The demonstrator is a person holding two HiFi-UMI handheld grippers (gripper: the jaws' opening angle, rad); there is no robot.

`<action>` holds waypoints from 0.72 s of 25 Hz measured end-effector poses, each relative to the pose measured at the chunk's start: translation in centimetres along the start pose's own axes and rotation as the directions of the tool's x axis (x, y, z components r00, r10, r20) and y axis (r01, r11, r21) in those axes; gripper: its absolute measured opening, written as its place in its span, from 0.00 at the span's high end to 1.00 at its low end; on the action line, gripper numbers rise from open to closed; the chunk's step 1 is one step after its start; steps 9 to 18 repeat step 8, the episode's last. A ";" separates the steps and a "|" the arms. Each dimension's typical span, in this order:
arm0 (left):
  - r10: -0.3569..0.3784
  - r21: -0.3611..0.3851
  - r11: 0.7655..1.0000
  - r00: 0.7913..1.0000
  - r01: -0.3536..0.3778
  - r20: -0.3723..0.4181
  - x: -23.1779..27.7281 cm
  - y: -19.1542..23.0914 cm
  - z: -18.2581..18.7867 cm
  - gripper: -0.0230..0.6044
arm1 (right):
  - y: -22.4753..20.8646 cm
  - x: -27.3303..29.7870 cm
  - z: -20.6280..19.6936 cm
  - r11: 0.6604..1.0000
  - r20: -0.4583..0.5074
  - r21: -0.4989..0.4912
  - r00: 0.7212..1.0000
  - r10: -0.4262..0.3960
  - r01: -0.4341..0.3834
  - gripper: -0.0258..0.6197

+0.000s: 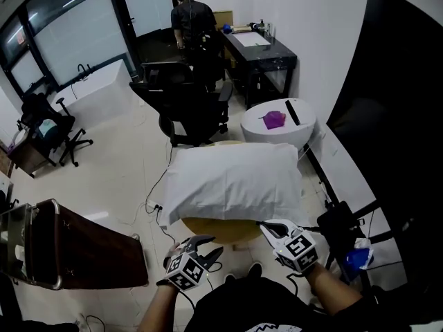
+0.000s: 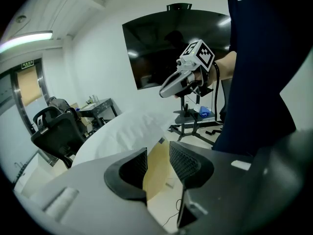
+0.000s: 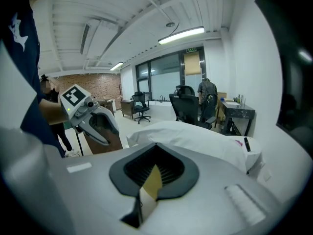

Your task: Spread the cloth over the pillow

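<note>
A white pillow (image 1: 235, 180) lies on a small round wooden table (image 1: 214, 229), and white cloth covers its whole top. I cannot tell cloth from pillow where they overlap. My left gripper (image 1: 211, 246) hovers just short of the pillow's near left corner. Its jaws stand open with nothing between them, only the table edge showing through the gap (image 2: 158, 149). My right gripper (image 1: 266, 228) sits at the pillow's near right corner, shut, tips together and nothing held (image 3: 155, 147). Each gripper shows in the other's view: right gripper (image 2: 171, 87), left gripper (image 3: 100, 124).
Behind the pillow stands a white round stool (image 1: 304, 131) bearing a purple object (image 1: 274, 120) and a black remote (image 1: 293, 111). A black office chair (image 1: 190, 102) and a person at a desk (image 1: 192, 19) are farther back. A brown cart (image 1: 83, 247) stands left, a black stand (image 1: 339, 220) right.
</note>
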State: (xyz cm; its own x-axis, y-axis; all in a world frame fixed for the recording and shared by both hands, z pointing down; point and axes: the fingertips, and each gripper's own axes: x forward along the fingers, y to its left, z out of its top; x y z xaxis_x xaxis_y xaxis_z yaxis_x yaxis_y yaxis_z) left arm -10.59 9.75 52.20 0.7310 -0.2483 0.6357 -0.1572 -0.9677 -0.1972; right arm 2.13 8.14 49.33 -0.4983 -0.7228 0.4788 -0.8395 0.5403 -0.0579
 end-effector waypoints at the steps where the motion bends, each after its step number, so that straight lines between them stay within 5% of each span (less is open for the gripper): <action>1: -0.010 0.004 1.000 1.000 0.010 0.001 -0.3 -0.5 -0.5 0.75 | 0.7 -0.1 0.1 1.000 0.007 0.004 1.000 -0.006 0.006 0.95; 8: -0.032 0.030 0.999 0.999 0.031 0.008 -2.1 -2.6 -2.1 0.75 | 4.6 -1.7 -0.3 0.999 0.010 0.036 0.999 -0.033 0.032 0.95; 18: -0.032 0.030 0.999 0.999 0.031 0.008 -2.1 -2.6 -2.1 0.75 | 4.6 -1.7 -0.3 0.999 0.010 0.036 0.999 -0.033 0.032 0.95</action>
